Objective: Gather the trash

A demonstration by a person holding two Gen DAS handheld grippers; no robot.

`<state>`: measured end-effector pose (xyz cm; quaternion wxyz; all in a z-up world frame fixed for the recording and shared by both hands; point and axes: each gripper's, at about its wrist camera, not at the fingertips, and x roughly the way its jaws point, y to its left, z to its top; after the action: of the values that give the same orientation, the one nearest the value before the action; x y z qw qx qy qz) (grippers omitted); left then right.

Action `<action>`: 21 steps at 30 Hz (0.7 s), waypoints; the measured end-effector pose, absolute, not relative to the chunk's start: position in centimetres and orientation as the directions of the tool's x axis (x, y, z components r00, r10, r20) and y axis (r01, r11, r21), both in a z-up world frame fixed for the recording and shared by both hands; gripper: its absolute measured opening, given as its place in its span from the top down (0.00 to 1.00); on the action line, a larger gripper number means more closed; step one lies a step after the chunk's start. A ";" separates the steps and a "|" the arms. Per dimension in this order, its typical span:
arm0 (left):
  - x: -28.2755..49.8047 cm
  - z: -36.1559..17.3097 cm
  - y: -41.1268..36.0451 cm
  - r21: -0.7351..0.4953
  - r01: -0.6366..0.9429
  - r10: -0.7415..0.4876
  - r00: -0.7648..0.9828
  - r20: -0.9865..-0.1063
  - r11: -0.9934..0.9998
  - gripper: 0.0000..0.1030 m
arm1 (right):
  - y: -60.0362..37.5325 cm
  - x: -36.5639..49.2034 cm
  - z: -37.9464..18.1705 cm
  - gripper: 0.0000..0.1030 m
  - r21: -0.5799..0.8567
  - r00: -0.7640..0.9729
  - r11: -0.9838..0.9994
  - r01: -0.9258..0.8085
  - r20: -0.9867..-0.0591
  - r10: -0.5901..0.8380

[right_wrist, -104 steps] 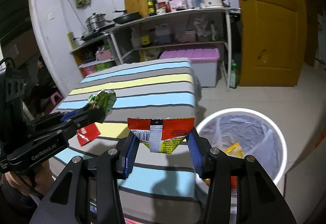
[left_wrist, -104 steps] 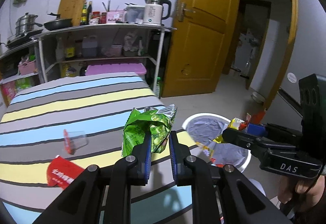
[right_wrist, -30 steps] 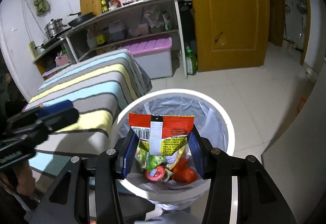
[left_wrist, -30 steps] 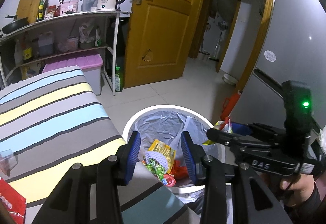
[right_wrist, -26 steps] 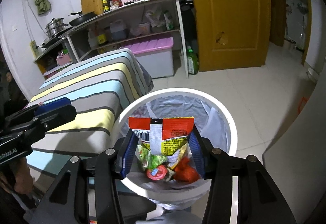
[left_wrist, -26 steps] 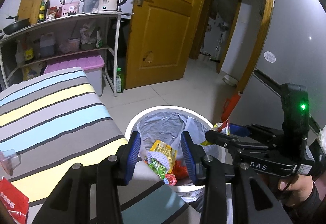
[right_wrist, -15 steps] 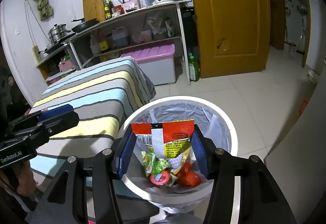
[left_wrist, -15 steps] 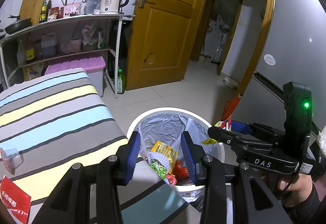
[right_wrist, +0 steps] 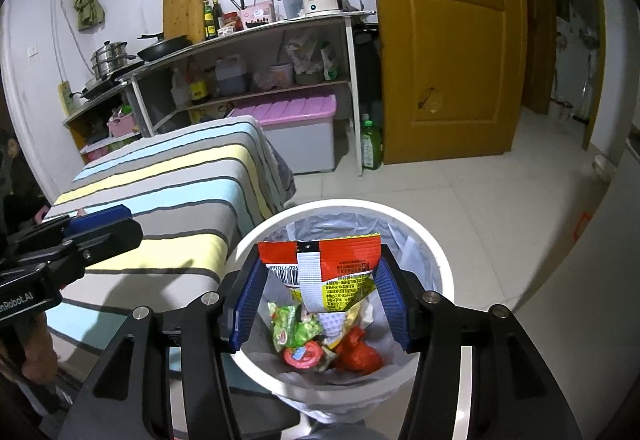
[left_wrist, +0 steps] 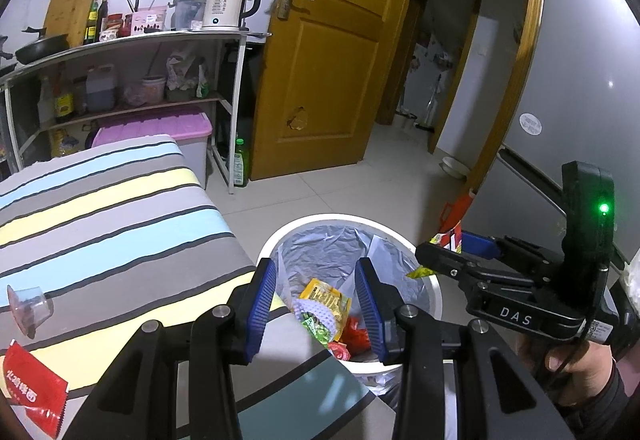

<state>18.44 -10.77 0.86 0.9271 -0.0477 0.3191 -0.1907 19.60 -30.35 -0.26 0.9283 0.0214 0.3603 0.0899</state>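
Note:
A white bin with a grey liner stands on the floor beside the striped bed. My right gripper hovers above it. A red and yellow wrapper spans the wide-set jaws, and its side edges touch both blue pads. In the left wrist view, my left gripper is open and empty over the bed's corner by the bin. A green snack bag lies in the bin with other trash. On the bed lie a red packet and a clear plastic cup.
A metal shelf holds a kettle and bottles behind the bed. A pink-lidded storage box sits under it. A yellow door and a green bottle are beyond. A person's hand holds the right gripper.
Both grippers swung from the bed to the bin. The left one let go of the green bag, which now lies inside. The right jaws widened a little and the wrapper spread flatter between them.

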 end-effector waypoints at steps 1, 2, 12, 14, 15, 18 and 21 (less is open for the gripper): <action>18.4 0.9 -10.7 -0.210 0.322 -0.383 0.724 -0.573 0.923 0.60 | -30.4 19.6 -0.3 0.47 0.107 0.725 0.983 -0.151 -0.664 0.184; 18.3 0.9 -10.7 -0.212 0.320 -0.383 0.725 -0.573 0.923 0.60 | -30.4 19.6 -0.2 0.47 0.110 0.725 0.983 -0.149 -0.664 0.184; 17.8 1.0 -9.9 -0.219 0.304 -0.374 0.734 -0.567 0.927 0.60 | -30.2 19.6 0.0 0.48 0.128 0.719 0.983 -0.131 -0.671 0.183; 17.8 1.0 -9.8 -0.221 0.301 -0.373 0.735 -0.566 0.928 0.60 | -29.9 19.7 -0.1 0.48 0.125 0.710 0.983 -0.133 -0.680 0.183; 17.8 1.0 -9.8 -0.222 0.300 -0.373 0.735 -0.566 0.928 0.60 | -29.9 19.8 -0.1 0.48 0.129 0.711 0.983 -0.132 -0.679 0.184; 17.7 1.0 -9.5 -0.223 0.297 -0.371 0.736 -0.566 0.929 0.60 | -30.0 19.8 -0.2 0.48 0.140 0.720 0.981 -0.132 -0.667 0.192; 17.6 1.0 -9.3 -0.224 0.293 -0.369 0.737 -0.566 0.929 0.60 | -29.9 20.0 -0.3 0.47 0.140 0.717 0.980 -0.141 -0.668 0.198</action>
<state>17.56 -9.35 1.04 0.9301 -0.0602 0.3156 -0.1782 19.96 -29.89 -0.34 0.9258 0.0394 0.3647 0.0915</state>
